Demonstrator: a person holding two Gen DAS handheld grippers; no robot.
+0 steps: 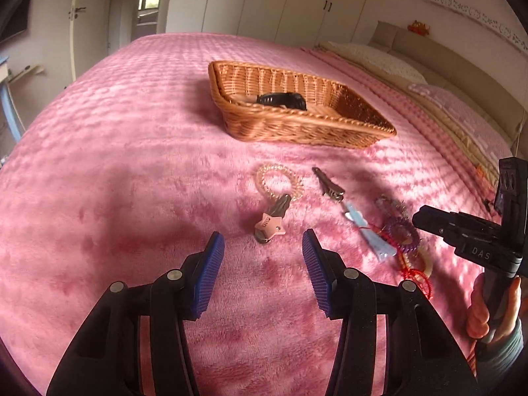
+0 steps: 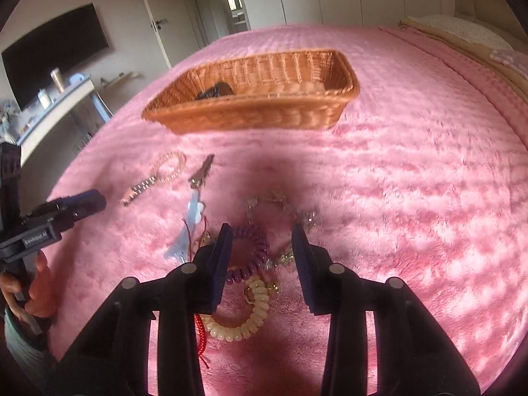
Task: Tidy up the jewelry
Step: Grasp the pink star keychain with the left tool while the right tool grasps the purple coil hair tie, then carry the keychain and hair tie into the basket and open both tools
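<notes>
Pink blanket (image 1: 132, 165): covers my whole work surface. Wicker basket (image 1: 297, 125): the landmark, holding a black clip (image 1: 280, 100). My left gripper (image 1: 264, 264): jaws apart, empty, nearer me than the basket, just short of the star clip (image 1: 269, 224). My right gripper (image 2: 260, 257): jaws apart, empty, over the purple coil tie (image 2: 250, 250) and cream coil tie (image 2: 244, 316), also on my side of the basket.

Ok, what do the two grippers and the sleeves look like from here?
Both are black plastic with silver pivot pins. The left gripper has ribbed blue pads; the right gripper has dark blue ones. White lettering marks each body. A grey-green sleeve shows at each wrist.
</notes>
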